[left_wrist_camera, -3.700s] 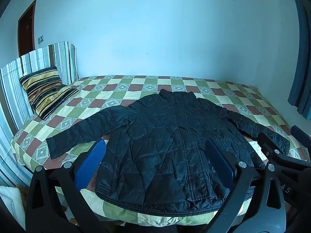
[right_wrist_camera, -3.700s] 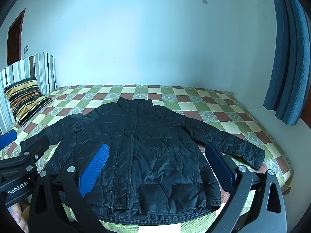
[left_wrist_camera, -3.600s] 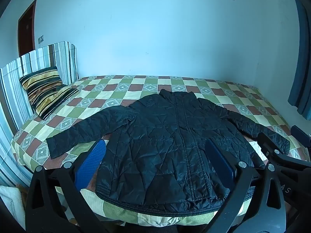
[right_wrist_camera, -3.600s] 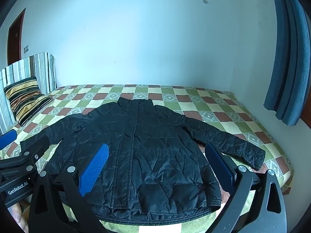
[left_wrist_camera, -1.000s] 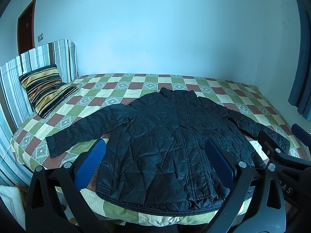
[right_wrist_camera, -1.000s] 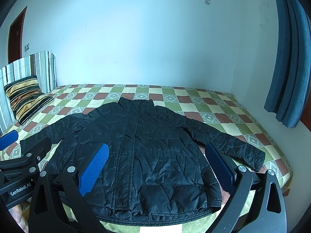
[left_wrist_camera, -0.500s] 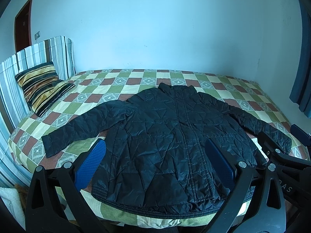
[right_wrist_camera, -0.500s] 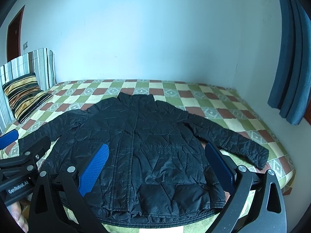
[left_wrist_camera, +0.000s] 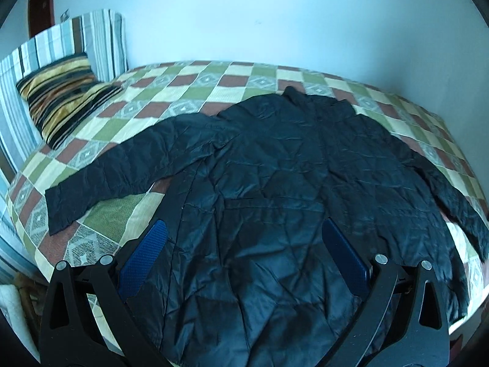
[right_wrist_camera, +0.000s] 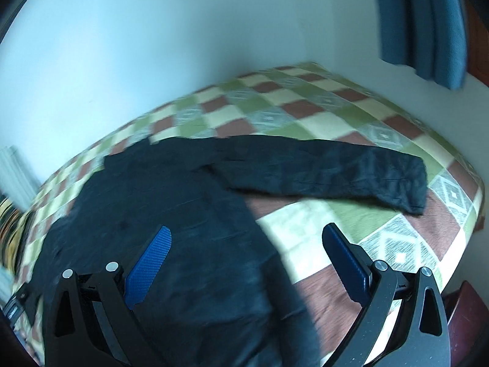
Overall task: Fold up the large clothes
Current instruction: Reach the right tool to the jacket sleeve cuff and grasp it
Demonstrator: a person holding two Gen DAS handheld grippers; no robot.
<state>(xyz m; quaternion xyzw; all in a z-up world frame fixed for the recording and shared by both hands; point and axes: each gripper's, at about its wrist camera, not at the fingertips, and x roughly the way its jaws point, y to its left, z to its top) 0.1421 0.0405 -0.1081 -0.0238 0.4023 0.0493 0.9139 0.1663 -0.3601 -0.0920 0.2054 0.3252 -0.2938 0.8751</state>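
A black quilted jacket point(left_wrist_camera: 275, 189) lies flat, front up, on the checkered bed point(left_wrist_camera: 214, 76), sleeves spread to both sides. My left gripper point(left_wrist_camera: 244, 250) is open and empty above the jacket's lower body. The left sleeve point(left_wrist_camera: 122, 171) reaches toward the bed's left edge. In the right wrist view the jacket point(right_wrist_camera: 171, 214) fills the left side and its right sleeve point(right_wrist_camera: 336, 174) stretches to the right. My right gripper point(right_wrist_camera: 244, 250) is open and empty above the jacket's right edge, below that sleeve. This view is blurred.
A striped pillow point(left_wrist_camera: 61, 94) leans on the striped headboard point(left_wrist_camera: 76, 39) at the left. A pale wall runs behind the bed. Blue curtains point(right_wrist_camera: 424, 24) hang at the right. The bed's right edge point(right_wrist_camera: 476, 189) drops off beyond the sleeve cuff.
Both grippers have moved in closer over the jacket. The right gripper has swung to the right, toward the right sleeve. Both stay open.
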